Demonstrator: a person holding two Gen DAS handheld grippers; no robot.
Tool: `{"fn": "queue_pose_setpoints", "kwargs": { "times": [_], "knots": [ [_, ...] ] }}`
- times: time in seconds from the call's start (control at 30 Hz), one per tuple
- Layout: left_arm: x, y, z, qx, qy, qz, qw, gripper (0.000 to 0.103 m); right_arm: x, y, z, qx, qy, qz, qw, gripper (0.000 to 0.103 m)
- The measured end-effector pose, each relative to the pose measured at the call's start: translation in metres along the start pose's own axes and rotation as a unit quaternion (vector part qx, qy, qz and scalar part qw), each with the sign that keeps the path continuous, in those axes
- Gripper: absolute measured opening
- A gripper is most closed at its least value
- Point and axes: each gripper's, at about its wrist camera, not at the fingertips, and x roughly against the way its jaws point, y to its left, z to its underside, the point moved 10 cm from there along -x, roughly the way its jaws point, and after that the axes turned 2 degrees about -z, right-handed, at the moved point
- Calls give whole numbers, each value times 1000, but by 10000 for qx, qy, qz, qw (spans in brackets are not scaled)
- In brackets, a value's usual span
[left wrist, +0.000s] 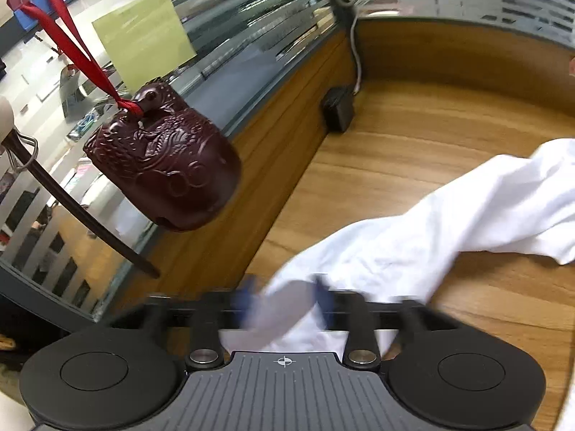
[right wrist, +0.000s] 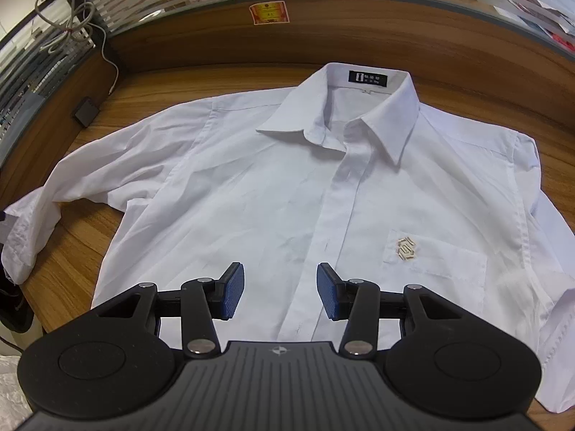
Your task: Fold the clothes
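Note:
A white collared shirt (right wrist: 287,186) lies face up and buttoned on the wooden desk (right wrist: 72,251), collar at the far side, chest pocket with a small emblem (right wrist: 406,248) at the right. My right gripper (right wrist: 280,291) hovers open over the shirt's lower front, a blue pad on each side of the placket. In the left wrist view, the shirt's left sleeve (left wrist: 449,222) runs across the desk (left wrist: 413,136) to my left gripper (left wrist: 284,301). Its blurred blue pads (left wrist: 246,301) stand apart, with the cuff end lying between them.
A carved dark red pendant (left wrist: 165,165) hangs on a red ribbon close to the left gripper. A black adapter (left wrist: 337,107) with a white cable (left wrist: 355,54) sits in the desk corner. Wooden partition walls (right wrist: 359,36) topped with striped glass enclose the desk.

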Motion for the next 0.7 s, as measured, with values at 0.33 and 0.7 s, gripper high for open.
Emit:
{"fn": "queue_pose_setpoints", "kwargs": {
  "times": [0.33, 0.7],
  "knots": [
    [-22, -19, 51, -121, 487, 224, 9985, 65, -2, 7, 1, 176, 106, 50, 9998, 51],
    [-52, -27, 57, -273, 492, 252, 9981, 26, -3, 18, 1, 390, 200, 100, 9990, 51]
  ]
}}
